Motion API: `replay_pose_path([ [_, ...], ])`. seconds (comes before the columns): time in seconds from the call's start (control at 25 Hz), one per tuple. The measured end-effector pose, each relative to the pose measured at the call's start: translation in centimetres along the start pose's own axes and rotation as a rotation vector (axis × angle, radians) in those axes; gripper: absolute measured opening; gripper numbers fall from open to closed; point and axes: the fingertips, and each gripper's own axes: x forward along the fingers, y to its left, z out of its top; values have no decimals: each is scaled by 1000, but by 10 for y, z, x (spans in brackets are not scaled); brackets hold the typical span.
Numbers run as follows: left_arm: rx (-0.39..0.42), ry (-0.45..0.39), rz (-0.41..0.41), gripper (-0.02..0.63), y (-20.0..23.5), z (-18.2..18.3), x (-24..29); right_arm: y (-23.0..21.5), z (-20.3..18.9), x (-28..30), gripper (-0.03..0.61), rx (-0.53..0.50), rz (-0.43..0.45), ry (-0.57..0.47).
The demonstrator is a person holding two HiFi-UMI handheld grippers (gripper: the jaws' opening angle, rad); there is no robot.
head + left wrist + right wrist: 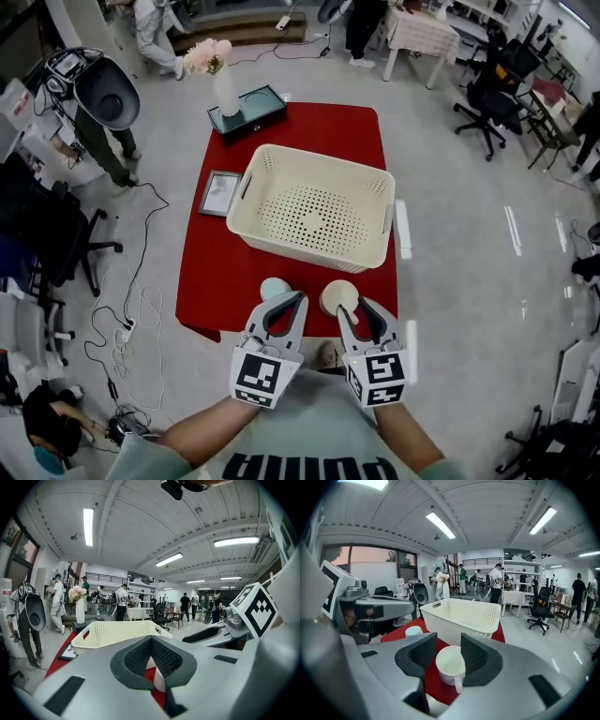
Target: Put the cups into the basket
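Right gripper view: we hold our right gripper [449, 641] with jaws apart astride the cream cup [450, 666] on the red cloth [433, 684], lined up to clamp. The left gripper [151, 643] is closed and empty, and the basket [459, 617] stands just behind.

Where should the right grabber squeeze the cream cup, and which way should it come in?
Squeeze the cream cup across its round body, one jaw on each side, coming in from the near edge of the table. It stands upright with its handle pointing back at the right gripper, so the handle slips into the gap. The open jaws stand either side of it now.
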Motion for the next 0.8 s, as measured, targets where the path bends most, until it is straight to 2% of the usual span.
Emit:
replay_pose_path([
  [0.36, 0, 55, 66, 8, -9, -22, 12, -3, -38, 26, 344, -80, 122, 105],
  [0.8, 8, 95, 83, 8, -10, -33, 19, 2, -72, 62, 382, -126, 190, 217],
])
